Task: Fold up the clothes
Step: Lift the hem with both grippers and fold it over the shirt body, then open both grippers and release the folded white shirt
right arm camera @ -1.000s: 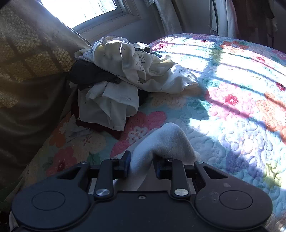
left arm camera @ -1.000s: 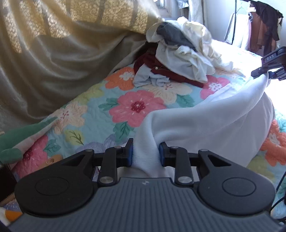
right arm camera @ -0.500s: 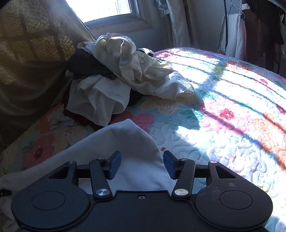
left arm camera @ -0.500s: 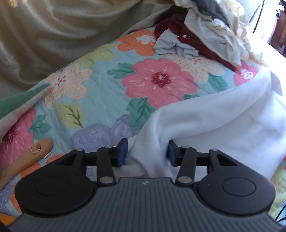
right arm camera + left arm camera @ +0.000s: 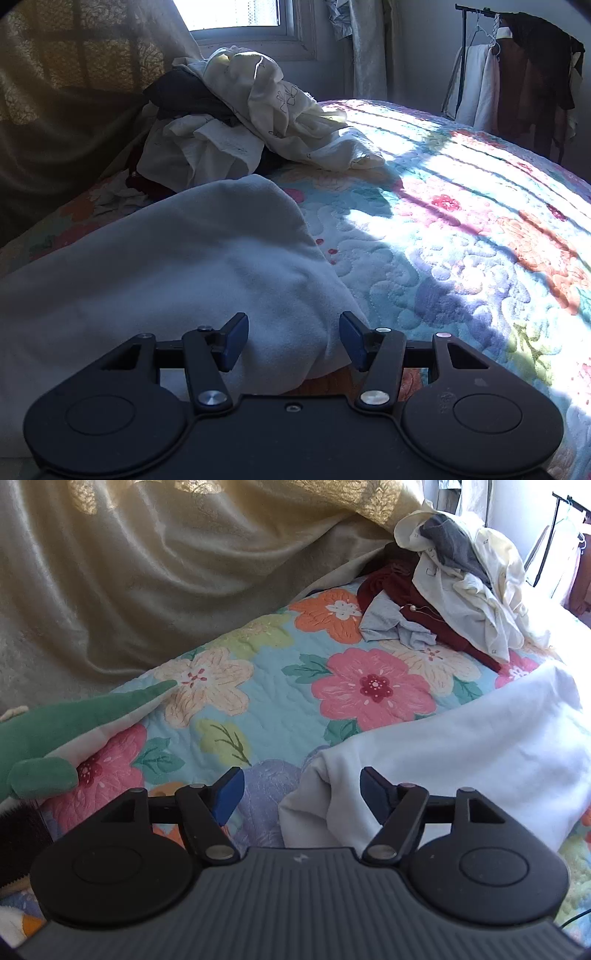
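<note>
1. White fleece garment (image 5: 461, 746) lies flat on the floral quilt (image 5: 266, 716), one piece; its near left corner sits between the spread fingers of the left gripper (image 5: 301, 792), bunched toward the 1 o'clock finger
2. In the right wrist view the same white fleece garment (image 5: 177, 266) fills 9 to 12 o'clock ahead of the right gripper (image 5: 293, 341); its right edge falls between the two blue pads
3. Both tongs released: jaws wide apart, cloth resting loose, nothing pinched
4. Long axis of the garment runs across from one gripper to the other, so each hand is nearest its own corner; judged, the next fold turns on re-gripping these corners
5. Counts: fleece garment 1; grippers 2; pile of unfolded clothes (image 5: 236, 122) 1 heap at 11 o'clock, pieces too tangled to count; green plush toy (image 5: 62, 734) 1 at 9 o'clock; clothes rack (image 5: 517, 74) 1 at 2 o'clock
</note>
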The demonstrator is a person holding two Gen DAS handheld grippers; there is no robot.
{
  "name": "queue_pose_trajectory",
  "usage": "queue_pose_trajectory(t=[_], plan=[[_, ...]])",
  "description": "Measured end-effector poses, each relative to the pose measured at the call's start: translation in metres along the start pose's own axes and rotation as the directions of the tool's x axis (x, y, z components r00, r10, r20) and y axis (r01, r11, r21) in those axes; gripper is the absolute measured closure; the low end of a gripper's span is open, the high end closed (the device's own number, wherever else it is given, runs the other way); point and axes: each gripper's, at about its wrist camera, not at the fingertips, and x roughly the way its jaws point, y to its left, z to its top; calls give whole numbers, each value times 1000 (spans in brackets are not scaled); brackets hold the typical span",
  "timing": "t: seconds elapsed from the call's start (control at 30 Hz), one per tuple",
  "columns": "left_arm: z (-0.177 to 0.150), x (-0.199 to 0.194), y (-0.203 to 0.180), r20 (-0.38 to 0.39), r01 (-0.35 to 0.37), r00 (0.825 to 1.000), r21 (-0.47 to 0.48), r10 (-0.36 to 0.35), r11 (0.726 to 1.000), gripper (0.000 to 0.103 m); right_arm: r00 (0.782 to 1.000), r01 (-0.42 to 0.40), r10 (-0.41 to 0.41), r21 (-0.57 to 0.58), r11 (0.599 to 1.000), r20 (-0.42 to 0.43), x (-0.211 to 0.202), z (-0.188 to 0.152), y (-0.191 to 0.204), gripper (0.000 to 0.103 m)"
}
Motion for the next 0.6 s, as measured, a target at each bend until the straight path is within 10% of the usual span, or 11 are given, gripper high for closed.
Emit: queue_pose_trajectory(t=[0.33,0.4,0.43,0.6], plan=[[-60,-15,-30,69,151,985,105,-159,983,20,997,-70,71,61,996,-6,-12,-26,27,43],[-66,-11,-46,109,106,986,182,-127,978,54,996,-89,90,37,995,-4,-18,-31,33,43],[-67,-9,-52,108,101,986,204,-125,974,97,996,-93,93,13,996,-4,-21,-32,37,43],[-51,-8,-44,137,188,971,83,-198,979,100,987,-158,156,-76,985,-28,-32,-33,52,43]])
